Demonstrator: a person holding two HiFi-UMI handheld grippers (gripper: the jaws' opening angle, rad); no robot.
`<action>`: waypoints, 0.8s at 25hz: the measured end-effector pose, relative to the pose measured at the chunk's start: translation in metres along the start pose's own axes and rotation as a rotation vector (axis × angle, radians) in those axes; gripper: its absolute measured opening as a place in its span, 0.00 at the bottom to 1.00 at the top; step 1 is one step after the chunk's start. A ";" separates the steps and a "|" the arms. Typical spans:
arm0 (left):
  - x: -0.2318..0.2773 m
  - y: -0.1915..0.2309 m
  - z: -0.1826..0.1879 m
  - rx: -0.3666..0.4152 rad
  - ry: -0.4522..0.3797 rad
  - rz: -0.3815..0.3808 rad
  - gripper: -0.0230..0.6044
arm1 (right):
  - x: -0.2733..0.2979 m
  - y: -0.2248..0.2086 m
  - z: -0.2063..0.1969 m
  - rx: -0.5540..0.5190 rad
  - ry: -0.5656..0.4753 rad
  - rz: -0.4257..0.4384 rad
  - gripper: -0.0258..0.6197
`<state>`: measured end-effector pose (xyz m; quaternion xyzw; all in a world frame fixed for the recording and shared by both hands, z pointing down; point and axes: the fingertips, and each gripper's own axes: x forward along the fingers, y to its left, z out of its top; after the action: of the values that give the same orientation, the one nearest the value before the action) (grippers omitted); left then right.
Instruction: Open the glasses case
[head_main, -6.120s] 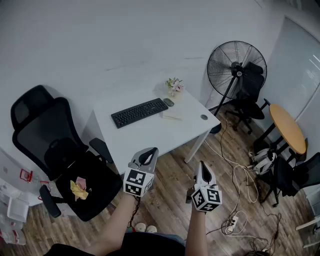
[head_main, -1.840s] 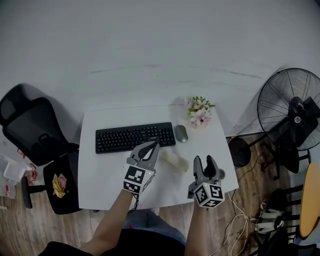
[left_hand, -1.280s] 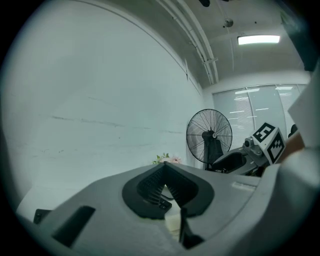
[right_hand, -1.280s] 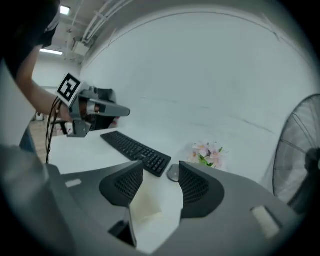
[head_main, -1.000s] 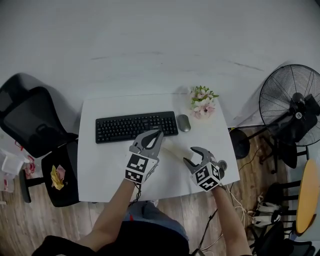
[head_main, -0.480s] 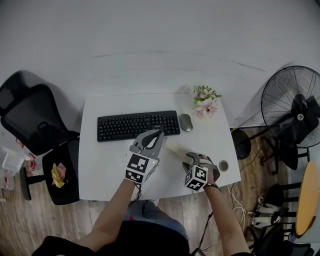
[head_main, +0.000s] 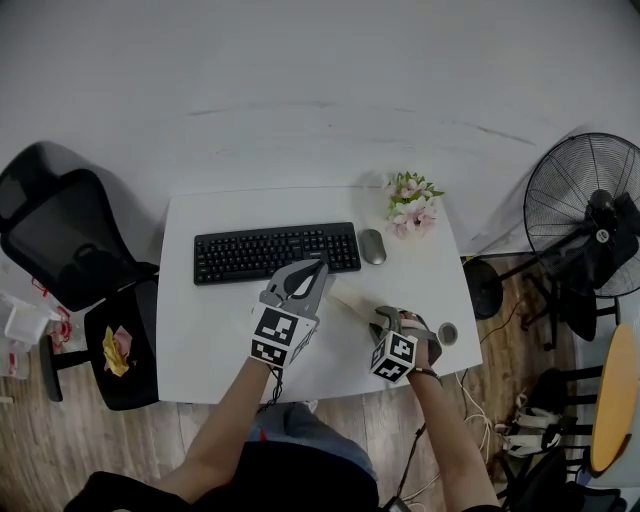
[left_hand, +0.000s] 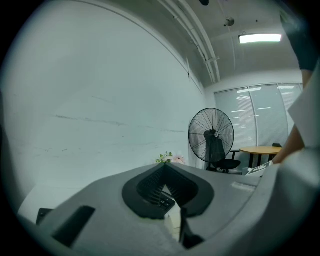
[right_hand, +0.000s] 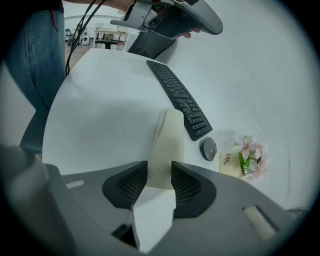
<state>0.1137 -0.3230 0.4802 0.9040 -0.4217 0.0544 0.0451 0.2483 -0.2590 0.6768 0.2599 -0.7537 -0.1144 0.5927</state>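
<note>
The cream glasses case (head_main: 349, 299) lies closed on the white desk (head_main: 205, 335), slanting between my two grippers. My right gripper (head_main: 384, 319) points steeply down over its near right end. In the right gripper view its jaws are closing, with the glasses case (right_hand: 167, 137) between them at my right gripper (right_hand: 160, 180). Both pads meet the case's sides with no gap showing. My left gripper (head_main: 316, 270) hovers just left of the case, fingertips together and holding nothing. In its own view my left gripper (left_hand: 165, 168) looks level across the desk.
A black keyboard (head_main: 277, 252), a grey mouse (head_main: 371, 245) and a small flower pot (head_main: 412, 205) line the desk's far side. A round cable grommet (head_main: 447, 331) sits right of my right hand. An office chair (head_main: 60, 250) stands left, a floor fan (head_main: 590, 210) right.
My right gripper has dropped and rolled onto the case's near end, and its jaws have narrowed around it. The left gripper has stayed where it was.
</note>
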 end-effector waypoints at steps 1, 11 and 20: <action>0.001 0.000 0.000 -0.001 0.001 -0.001 0.05 | -0.001 -0.001 0.000 0.002 -0.002 0.000 0.29; 0.003 0.002 -0.002 -0.001 0.004 -0.002 0.05 | -0.011 -0.011 0.001 0.008 -0.025 -0.019 0.16; 0.003 0.002 -0.002 0.002 0.008 -0.006 0.05 | -0.016 -0.045 -0.003 0.052 -0.035 -0.082 0.08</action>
<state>0.1139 -0.3266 0.4829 0.9051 -0.4187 0.0582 0.0462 0.2651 -0.2877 0.6429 0.3037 -0.7553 -0.1236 0.5675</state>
